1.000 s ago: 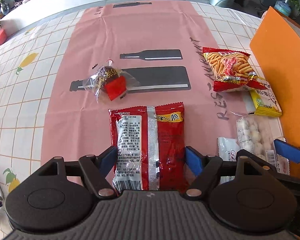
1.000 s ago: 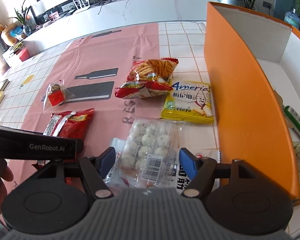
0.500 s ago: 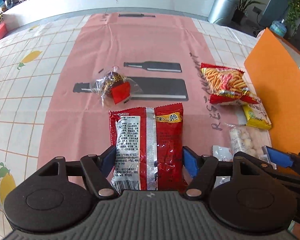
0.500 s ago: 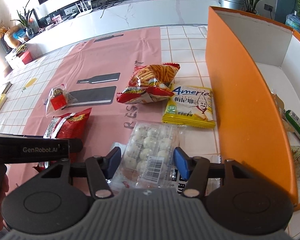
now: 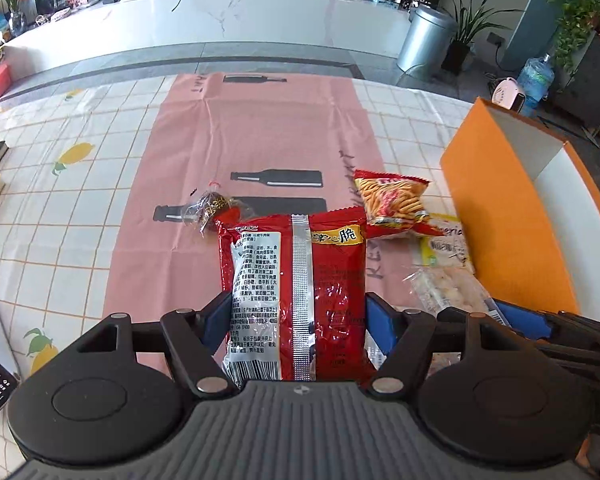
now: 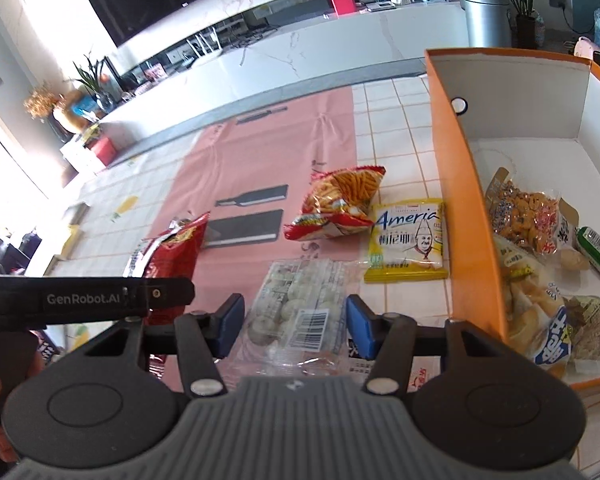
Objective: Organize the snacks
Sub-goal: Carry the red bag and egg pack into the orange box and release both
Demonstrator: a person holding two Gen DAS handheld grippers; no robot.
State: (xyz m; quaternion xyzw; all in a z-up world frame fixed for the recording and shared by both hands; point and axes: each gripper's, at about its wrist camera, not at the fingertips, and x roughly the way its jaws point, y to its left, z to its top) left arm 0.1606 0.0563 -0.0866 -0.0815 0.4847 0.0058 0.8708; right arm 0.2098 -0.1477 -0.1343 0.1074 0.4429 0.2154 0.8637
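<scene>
left gripper (image 5: pixel 294 316): jaws pinch red noodle packet (image 5: pixel 296 296) by its sides, off worktop; light, crinkly, brittle | right gripper (image 6: pixel 296 320): jaws pinch clear pack of white balls (image 6: pixel 296 308); soft, slippery | orange box (image 6: pixel 460 208) beside

Left gripper (image 5: pixel 294 322): black linkage arms, blue pads (image 5: pixel 380 326), silver pivot screws behind the jaws, ribbed grey housing flanked by two black round discs. Right gripper (image 6: pixel 296 326): same build. White "GenRobot.AI" lettering is seen on a black bar left of its jaws.
</scene>
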